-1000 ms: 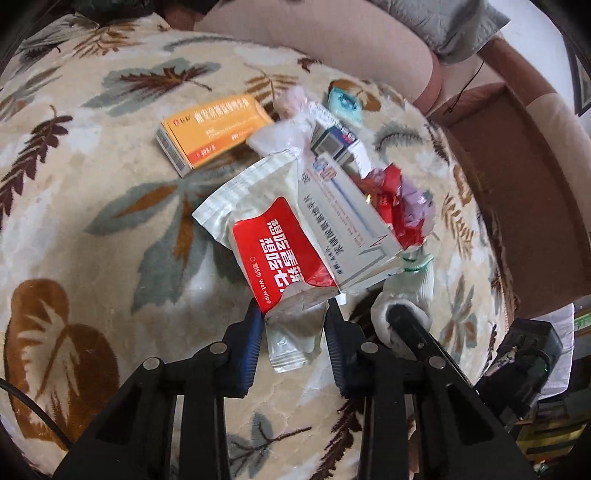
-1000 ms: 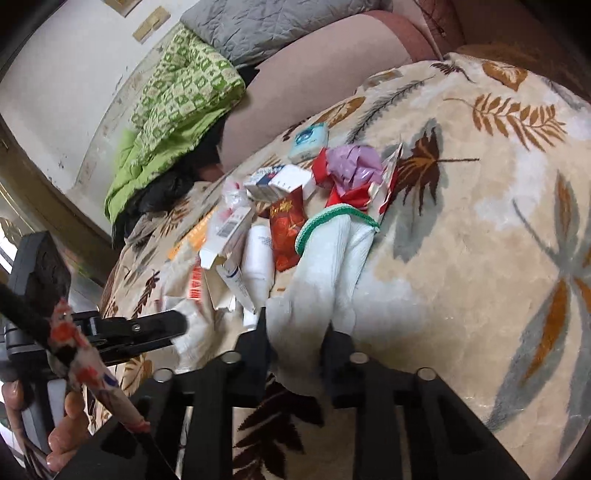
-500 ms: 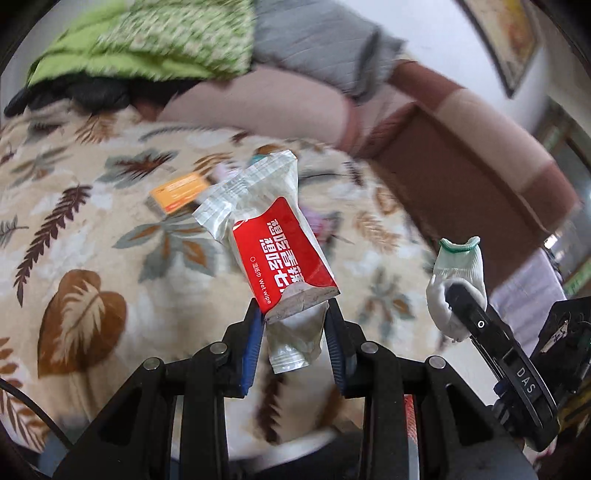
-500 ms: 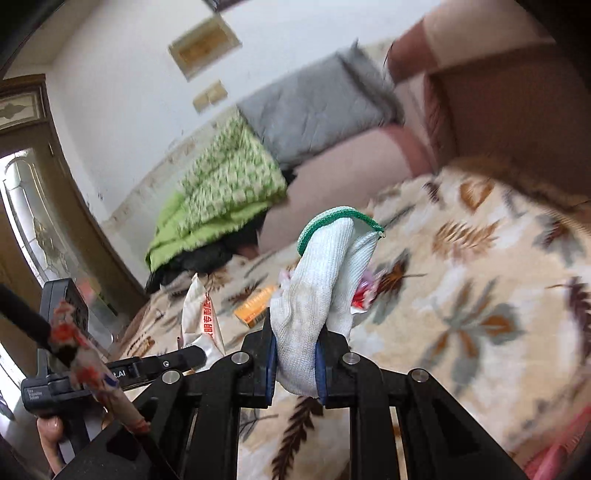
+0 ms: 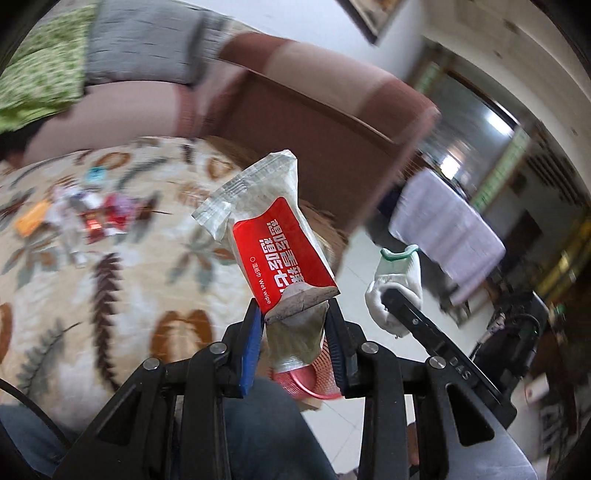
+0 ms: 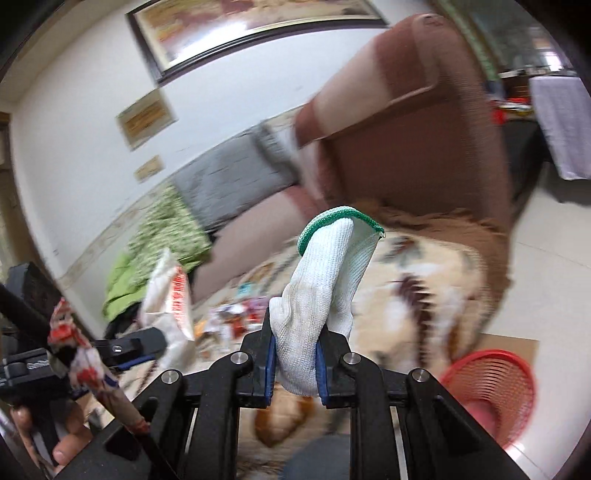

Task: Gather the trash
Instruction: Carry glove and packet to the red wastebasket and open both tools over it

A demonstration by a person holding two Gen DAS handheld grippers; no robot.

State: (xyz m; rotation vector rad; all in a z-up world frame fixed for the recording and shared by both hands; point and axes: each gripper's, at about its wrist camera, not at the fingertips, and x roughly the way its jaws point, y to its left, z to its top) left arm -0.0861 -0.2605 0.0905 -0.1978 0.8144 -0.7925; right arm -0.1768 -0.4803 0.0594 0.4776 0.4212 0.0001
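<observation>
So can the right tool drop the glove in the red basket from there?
Probably yes. The right tool grips the white glove in open air, and nothing sits between it and the red basket down on the floor.

At your ten o'clock a dark-framed picture point(image 6: 255, 26) hangs on the white wall point(image 6: 74, 122). A brown upholstered sofa armrest point(image 6: 417, 122) rises at one o'clock, with a grey quilted cushion point(image 6: 229, 184) and a green patterned blanket point(image 6: 166, 229) along its back. Pale glossy floor tiles point(image 6: 554, 266) shine at three o'clock.
</observation>
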